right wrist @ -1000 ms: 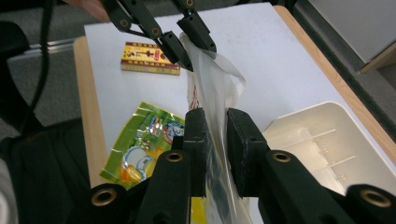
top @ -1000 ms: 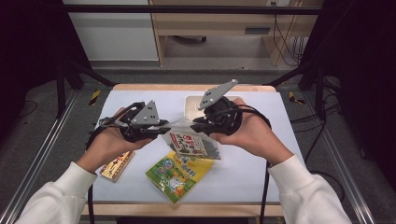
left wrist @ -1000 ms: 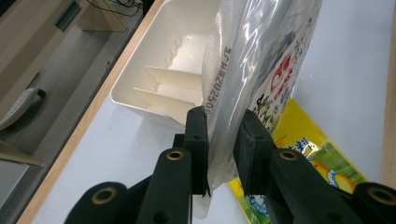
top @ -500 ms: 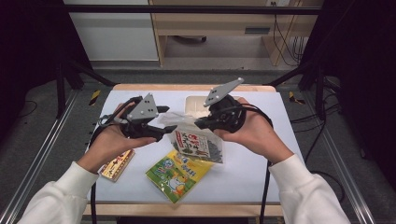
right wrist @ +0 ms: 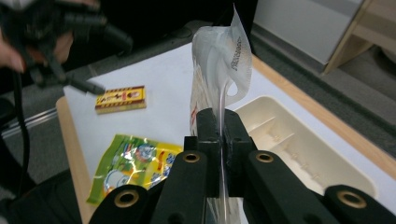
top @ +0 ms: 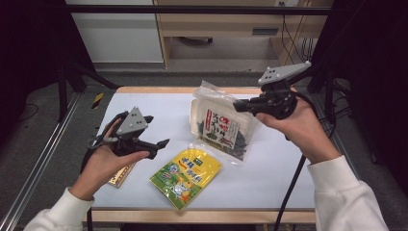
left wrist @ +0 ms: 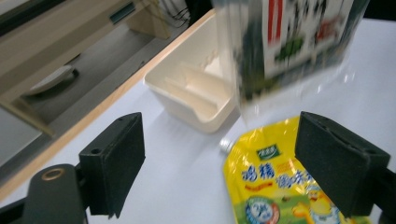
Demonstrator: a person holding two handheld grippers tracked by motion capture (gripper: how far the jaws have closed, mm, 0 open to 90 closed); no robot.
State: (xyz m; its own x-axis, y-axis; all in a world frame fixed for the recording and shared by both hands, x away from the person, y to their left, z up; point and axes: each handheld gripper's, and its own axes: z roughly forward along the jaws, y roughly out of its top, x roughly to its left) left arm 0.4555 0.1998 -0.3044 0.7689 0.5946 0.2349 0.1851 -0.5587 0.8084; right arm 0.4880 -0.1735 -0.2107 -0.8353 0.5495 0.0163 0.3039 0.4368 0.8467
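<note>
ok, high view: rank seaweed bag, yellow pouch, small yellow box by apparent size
1. seaweed bag, though it is lifted nearer the camera, so its lead is unsure
2. yellow pouch
3. small yellow box, partly hidden by the left hand

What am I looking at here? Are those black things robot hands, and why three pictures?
No robot: a person holds a hand-worked gripper in each hand. The high view looks down on the table; the other two come from cameras riding on the grippers, looking along their black jaws. The right gripper is shut on the edge of a clear seaweed bag and lifts it. The left gripper has just opened its jaws, with nothing between them. On the table lie a yellow pouch, a small box and a cream tray.
</note>
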